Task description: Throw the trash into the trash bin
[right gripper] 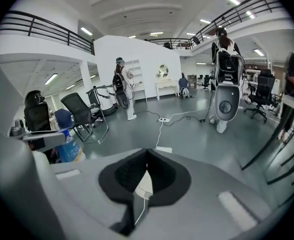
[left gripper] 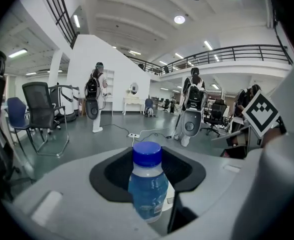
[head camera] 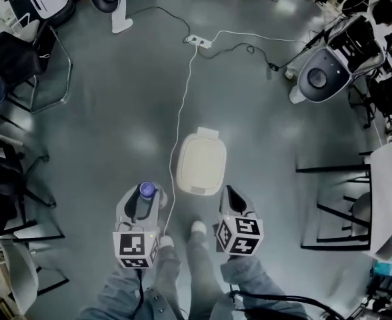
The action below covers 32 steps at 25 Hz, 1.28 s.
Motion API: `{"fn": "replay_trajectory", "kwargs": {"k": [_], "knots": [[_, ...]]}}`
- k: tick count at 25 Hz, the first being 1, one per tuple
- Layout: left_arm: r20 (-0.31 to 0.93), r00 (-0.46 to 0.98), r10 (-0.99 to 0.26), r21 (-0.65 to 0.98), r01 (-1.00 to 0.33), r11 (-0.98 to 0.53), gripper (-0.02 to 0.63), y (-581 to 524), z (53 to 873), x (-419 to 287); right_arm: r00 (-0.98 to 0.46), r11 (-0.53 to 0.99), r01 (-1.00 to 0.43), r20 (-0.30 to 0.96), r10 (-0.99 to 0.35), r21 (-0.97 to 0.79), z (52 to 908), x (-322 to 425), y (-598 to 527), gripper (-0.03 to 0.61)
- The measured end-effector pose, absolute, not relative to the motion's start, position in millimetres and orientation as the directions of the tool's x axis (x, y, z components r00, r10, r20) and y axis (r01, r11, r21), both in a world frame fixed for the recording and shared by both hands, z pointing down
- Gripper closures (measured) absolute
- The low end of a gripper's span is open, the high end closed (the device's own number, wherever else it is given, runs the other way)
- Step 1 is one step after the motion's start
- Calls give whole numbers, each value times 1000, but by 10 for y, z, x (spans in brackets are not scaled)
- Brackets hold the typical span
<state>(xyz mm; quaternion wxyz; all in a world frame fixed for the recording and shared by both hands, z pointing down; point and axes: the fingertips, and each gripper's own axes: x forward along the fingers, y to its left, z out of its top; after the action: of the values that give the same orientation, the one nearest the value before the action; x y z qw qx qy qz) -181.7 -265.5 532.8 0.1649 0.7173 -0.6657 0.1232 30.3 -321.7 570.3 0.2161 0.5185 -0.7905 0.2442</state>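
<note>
Clamps the left gripper [head camera: 143, 204] jaws on a blue-capped bottle [left gripper: 148, 186], the trash, upright and near the cream-topped trash bin [head camera: 201, 163] on the floor [head camera: 116, 119], seemingly ready to carry it over for the drop. Holds the right gripper [head camera: 233, 200] jaws together, empty, just beside the bin, probably free to open the shut bin first.

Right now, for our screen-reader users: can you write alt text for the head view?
The left claw holds a blue-capped bottle near a lidded cream trash bin on the floor; the right claw is shut and empty.
</note>
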Motion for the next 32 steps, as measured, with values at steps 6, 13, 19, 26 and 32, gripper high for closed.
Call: {"fn": "replay_trajectory", "kwargs": {"k": [6, 13, 19, 26, 32], "knots": [[451, 94, -888, 93, -994, -57, 430, -2381, 6149, -1844, -325, 278, -943, 672, -665, -180, 6574, 397, -2835, 575], [504, 93, -859, 106, -993, -46, 429, -2172, 6711, -1836, -300, 248, -952, 701, -647, -178, 7084, 488, -2676, 575], [502, 105, -858, 110, -992, -57, 430, -2171, 6723, -1852, -313, 279, -946, 705, -637, -167, 7244, 376, -2735, 575], [522, 89, -848, 93, -995, -48, 428, -2138, 6781, -2005, -346, 297, -935, 691, -635, -195, 7502, 160, -2900, 575], [544, 68, -836, 80, -996, -29, 430, -2026, 6877, -2132, -334, 306, -936, 715, -614, -174, 7829, 67, -2944, 575]]}}
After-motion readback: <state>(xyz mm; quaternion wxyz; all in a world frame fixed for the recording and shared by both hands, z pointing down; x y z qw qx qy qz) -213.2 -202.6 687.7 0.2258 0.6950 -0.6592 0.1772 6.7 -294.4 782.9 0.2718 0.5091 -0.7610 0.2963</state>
